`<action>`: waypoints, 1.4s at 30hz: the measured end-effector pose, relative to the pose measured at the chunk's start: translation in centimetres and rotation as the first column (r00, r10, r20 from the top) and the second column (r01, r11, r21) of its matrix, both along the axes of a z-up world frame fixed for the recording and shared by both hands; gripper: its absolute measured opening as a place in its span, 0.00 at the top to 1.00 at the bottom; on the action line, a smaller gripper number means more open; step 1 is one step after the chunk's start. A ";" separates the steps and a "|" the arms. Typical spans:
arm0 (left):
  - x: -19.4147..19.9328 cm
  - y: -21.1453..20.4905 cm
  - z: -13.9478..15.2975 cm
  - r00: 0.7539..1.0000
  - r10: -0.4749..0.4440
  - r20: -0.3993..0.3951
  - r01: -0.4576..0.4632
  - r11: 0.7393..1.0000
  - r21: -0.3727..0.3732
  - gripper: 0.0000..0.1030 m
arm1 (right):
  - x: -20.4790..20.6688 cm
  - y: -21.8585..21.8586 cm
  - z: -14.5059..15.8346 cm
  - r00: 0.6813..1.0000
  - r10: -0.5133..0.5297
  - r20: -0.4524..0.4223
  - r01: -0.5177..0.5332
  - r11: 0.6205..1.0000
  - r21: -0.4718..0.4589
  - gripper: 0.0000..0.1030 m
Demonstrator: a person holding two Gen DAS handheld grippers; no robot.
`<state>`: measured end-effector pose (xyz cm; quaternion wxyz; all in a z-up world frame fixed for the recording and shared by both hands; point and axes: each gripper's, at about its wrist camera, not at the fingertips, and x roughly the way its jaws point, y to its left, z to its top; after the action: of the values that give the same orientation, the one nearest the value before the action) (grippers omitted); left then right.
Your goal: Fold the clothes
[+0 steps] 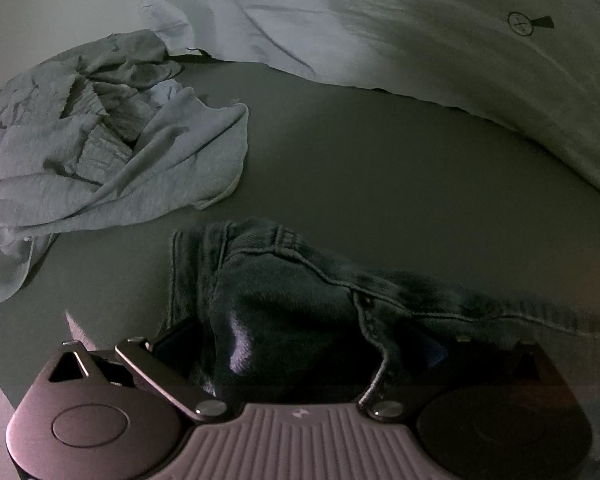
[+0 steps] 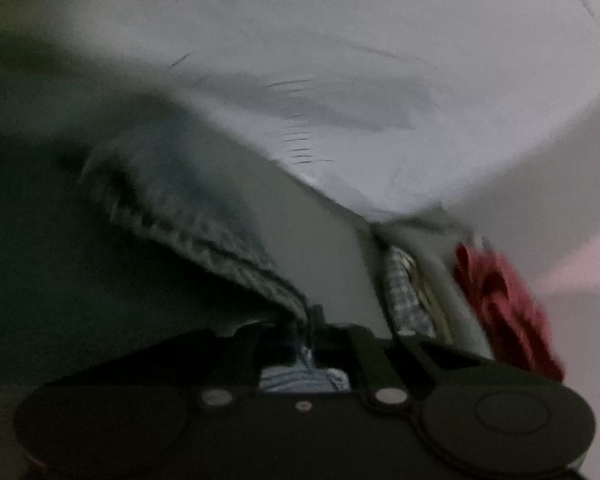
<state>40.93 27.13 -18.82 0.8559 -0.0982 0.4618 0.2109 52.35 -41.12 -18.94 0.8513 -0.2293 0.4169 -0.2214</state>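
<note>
Dim grey-green bed (image 1: 380,168) with clothes lying on it.

From my left camera I see a crumpled grey garment (image 1: 112,148) on the bed's left side, dark jeans (image 1: 300,296) bunched up nearer me, and a white printed sheet (image 1: 420,28) draped over the far edge. My right camera is blurred; it shows a denim hem (image 2: 204,220), a checked cloth (image 2: 404,292) and something red (image 2: 504,300) beside it.

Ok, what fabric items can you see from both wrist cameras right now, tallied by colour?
Dark blue denim: 1, the jeans held at both ends.
Grey: 1, crumpled garment.
White: 1, sheet.
Red: 1, bunched cloth.
Blue-white checked: 1, cloth.
Total: 5
</note>
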 end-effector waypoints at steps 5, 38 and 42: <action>-0.1 -0.1 0.0 1.000 0.009 0.003 -0.009 1.000 0.004 0.00 | 1.8 -4.6 6.1 0.989 -0.146 0.032 0.139 0.975 0.174 0.91; -0.1 -0.6 0.0 0.999 0.037 0.018 -0.037 0.999 0.021 0.00 | 2.0 -6.7 2.6 0.995 -0.097 0.038 0.057 0.815 0.576 0.83; -0.3 -0.7 -0.1 0.999 0.037 0.029 -0.038 0.999 0.028 0.00 | 0.7 -4.7 0.5 0.972 -0.232 0.049 0.156 0.782 0.603 0.54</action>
<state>40.59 26.39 -18.92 0.8597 -0.0978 0.4445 0.2320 53.09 -45.87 -18.42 0.8762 0.1071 0.4344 -0.1792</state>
